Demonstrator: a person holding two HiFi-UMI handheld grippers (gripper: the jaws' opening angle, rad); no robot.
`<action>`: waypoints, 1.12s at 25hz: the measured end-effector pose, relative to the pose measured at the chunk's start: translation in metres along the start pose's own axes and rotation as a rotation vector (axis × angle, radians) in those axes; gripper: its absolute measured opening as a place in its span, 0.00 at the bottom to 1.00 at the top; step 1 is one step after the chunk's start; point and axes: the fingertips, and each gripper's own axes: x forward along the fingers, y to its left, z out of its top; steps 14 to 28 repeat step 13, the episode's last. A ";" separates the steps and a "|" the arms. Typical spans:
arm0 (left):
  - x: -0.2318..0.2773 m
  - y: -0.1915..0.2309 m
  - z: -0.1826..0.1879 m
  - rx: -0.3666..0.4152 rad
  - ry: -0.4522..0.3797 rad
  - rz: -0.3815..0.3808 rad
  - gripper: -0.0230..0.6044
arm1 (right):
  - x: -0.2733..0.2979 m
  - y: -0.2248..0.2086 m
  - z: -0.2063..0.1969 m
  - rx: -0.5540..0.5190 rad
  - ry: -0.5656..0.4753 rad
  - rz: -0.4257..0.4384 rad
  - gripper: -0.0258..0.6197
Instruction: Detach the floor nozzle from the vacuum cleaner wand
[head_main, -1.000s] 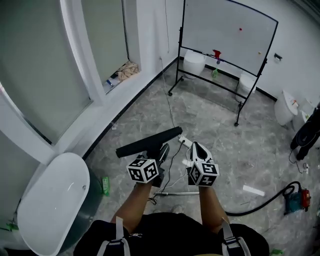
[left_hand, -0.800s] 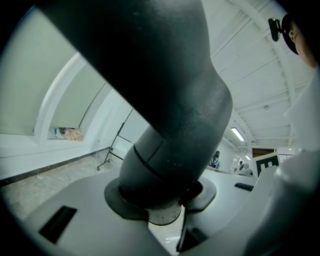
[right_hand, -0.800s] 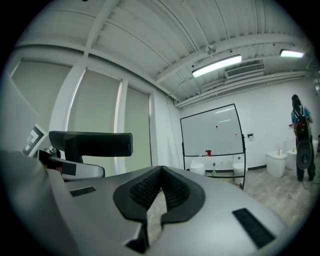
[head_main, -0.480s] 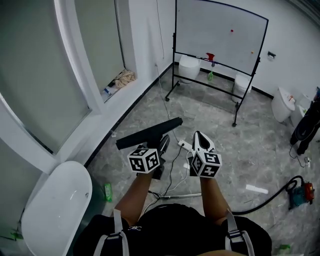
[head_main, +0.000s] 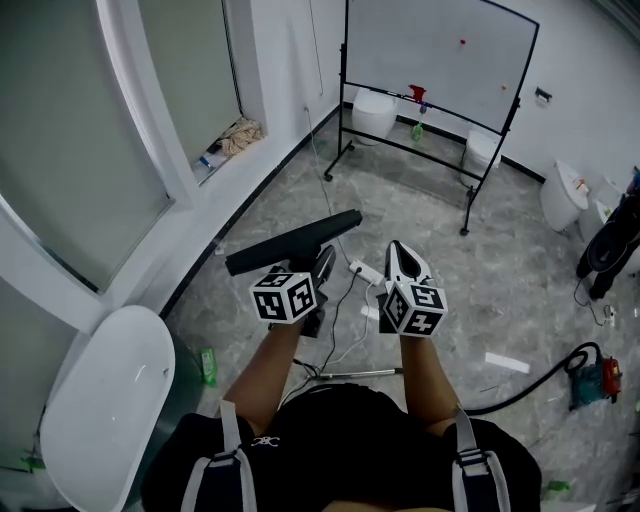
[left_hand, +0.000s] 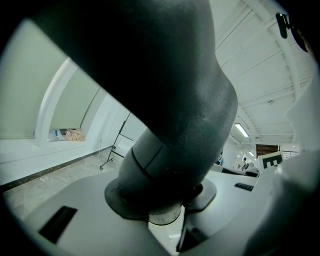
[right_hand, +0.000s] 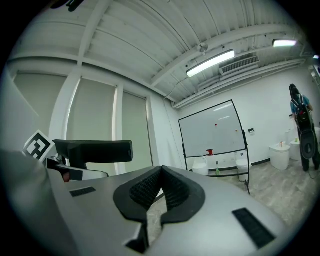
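1. The left gripper (head_main: 322, 272) is clamped on the dark grey neck (left_hand: 175, 125) of the floor nozzle (head_main: 295, 242). In the left gripper view the neck fills the gap, with a pad pressed to each side of it.
2. The nozzle is held up off the floor. Its long black bar runs across, just beyond the gripper, with its right end higher in the head view. No wand is attached to it.
3. The right gripper (right_hand: 161, 180) has its ribbed pads (right_hand: 145, 190) closed together with nothing between them. It is held level just beside the left gripper, and the nozzle's bar shows to its left in its own view.
4. Below the two grippers, near the person's body, a thin metal tube (head_main: 355, 374) lies on the grey marbled floor (head_main: 430, 230). A white power strip (head_main: 362, 270) and its cables lie between the grippers.
5. To the right, a black hose (head_main: 520, 395) curves to a red and blue machine (head_main: 592, 378).
6. Farther off stands a wheeled whiteboard (head_main: 430, 50) with a red spray bottle (head_main: 417, 93) on its tray. White toilets (head_main: 375, 112) stand by the wall behind it.
7. A white bathtub (head_main: 100, 400) sits at the lower left, under the windows.
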 end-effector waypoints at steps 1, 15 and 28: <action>0.003 0.000 0.001 -0.002 0.000 0.001 0.26 | 0.000 -0.004 0.001 0.005 -0.001 -0.004 0.06; 0.029 -0.007 -0.005 -0.012 0.009 -0.006 0.26 | 0.011 -0.029 0.001 0.002 0.001 -0.012 0.06; 0.029 -0.007 -0.005 -0.012 0.009 -0.006 0.26 | 0.011 -0.029 0.001 0.002 0.001 -0.012 0.06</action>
